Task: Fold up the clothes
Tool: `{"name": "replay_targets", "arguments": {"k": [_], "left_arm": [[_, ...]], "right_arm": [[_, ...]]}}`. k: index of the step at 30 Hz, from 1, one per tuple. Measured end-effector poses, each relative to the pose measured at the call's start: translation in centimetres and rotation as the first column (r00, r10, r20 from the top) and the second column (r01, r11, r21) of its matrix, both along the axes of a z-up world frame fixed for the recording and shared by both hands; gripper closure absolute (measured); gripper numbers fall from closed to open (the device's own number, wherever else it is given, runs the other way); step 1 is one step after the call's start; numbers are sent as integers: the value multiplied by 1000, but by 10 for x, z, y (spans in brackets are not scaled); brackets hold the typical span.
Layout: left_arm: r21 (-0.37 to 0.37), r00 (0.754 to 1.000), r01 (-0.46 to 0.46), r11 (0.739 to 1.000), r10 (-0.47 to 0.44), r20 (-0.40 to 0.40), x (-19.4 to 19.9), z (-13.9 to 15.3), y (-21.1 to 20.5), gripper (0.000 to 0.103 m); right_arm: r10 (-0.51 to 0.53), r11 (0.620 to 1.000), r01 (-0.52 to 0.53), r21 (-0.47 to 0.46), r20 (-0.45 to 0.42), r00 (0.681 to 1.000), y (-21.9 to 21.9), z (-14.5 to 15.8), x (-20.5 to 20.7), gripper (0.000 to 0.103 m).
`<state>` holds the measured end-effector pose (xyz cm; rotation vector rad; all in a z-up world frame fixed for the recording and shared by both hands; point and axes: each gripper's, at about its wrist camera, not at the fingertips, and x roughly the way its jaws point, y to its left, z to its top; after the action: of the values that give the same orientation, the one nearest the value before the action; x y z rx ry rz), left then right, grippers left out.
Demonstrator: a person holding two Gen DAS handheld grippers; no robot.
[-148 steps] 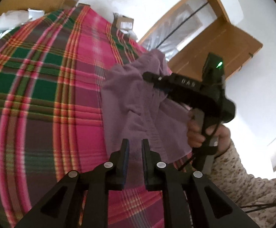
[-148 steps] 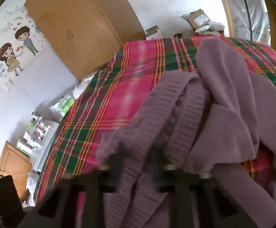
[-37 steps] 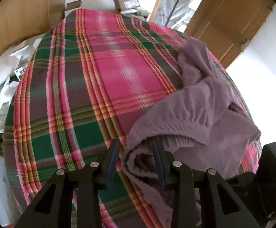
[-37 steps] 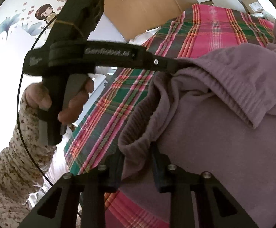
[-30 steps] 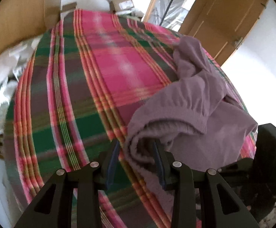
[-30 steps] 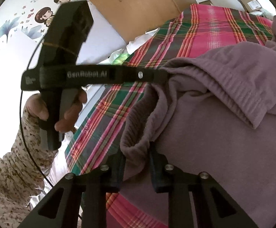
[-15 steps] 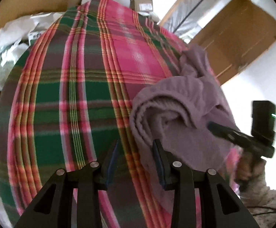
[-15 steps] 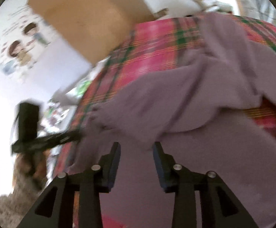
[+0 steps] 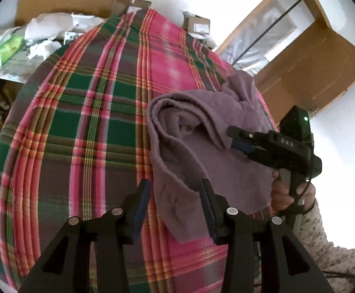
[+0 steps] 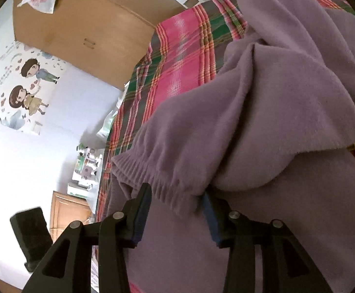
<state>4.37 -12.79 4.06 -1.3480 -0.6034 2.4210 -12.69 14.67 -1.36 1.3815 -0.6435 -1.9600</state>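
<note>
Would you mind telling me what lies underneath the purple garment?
The purple garment lies bunched on the plaid bedcover, which shows all around it. Its folds hide whatever else may lie beneath. Both grippers hover open over it.

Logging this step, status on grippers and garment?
Left gripper open. Right gripper open, ribbed hem between its fingers. Purple garment bunched on plaid bedspread, unfolded. Nothing obstructing.

Little can be read. Small pale characters are printed on the side of the right gripper (image 9: 242,139) in the left wrist view, but they are too blurred to be made out. A white label is stuck on a cardboard box (image 9: 198,25) beyond the bed; its print is too small to be read.
</note>
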Motion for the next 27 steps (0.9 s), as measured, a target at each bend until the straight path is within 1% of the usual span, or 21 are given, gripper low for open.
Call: {"name": "replay_targets", "arguments": {"k": [2, 4, 5, 6, 8, 9, 11, 15, 19, 21, 22, 25, 26, 27], "left_arm": [[-43, 1000, -20, 999, 20, 15, 6, 0, 5, 60], [-79, 999, -34, 996, 37, 28, 11, -1, 10, 60], [-77, 999, -27, 997, 29, 31, 14, -2, 12, 59], [-75, 999, -22, 997, 25, 37, 16, -3, 14, 59], [-84, 998, -27, 996, 32, 57, 15, -6, 16, 60], [-84, 998, -28, 996, 32, 56, 14, -8, 17, 59], [-94, 995, -51, 994, 59, 84, 8, -13, 19, 60], [-64, 988, -80, 995, 88, 125, -4, -25, 17, 60], [21, 977, -141, 990, 135, 162, -10, -35, 5, 60], [37, 968, -183, 982, 173, 179, -11, -39, -2, 60], [43, 968, -188, 981, 178, 175, -11, -39, -4, 60], [25, 971, -199, 980, 194, 140, -6, -34, -9, 60], [22, 971, -204, 979, 200, 130, -4, -33, -11, 63], [29, 970, -214, 976, 208, 129, -2, -33, -13, 70]], "right_arm": [[-2, 1000, 2, -11, 4, 1000, -2, -1, -4, 67], [0, 1000, 0, -15, 1, 1000, -4, 1, -7, 74], [2, 1000, -2, -18, -4, 1000, -6, 2, -8, 77], [1, 1000, -1, -19, -11, 1000, -8, 3, -10, 82], [6, 1000, -7, -14, -32, 999, -11, 8, -12, 84], [9, 1000, -10, -11, -43, 999, -12, 10, -12, 89], [15, 1000, -16, -5, -65, 998, -14, 15, -14, 90], [51, 998, -48, 28, -125, 991, -22, 27, -15, 92], [88, 995, -76, 70, -194, 977, -33, 43, -20, 93], [103, 992, -84, 91, -229, 968, -38, 52, -25, 93], [109, 991, -86, 101, -245, 964, -39, 55, -27, 93], [130, 986, -92, 137, -297, 946, -48, 67, -38, 93], [139, 984, -94, 153, -316, 939, -53, 72, -43, 93], [144, 982, -95, 162, -328, 933, -57, 76, -48, 93]]}}
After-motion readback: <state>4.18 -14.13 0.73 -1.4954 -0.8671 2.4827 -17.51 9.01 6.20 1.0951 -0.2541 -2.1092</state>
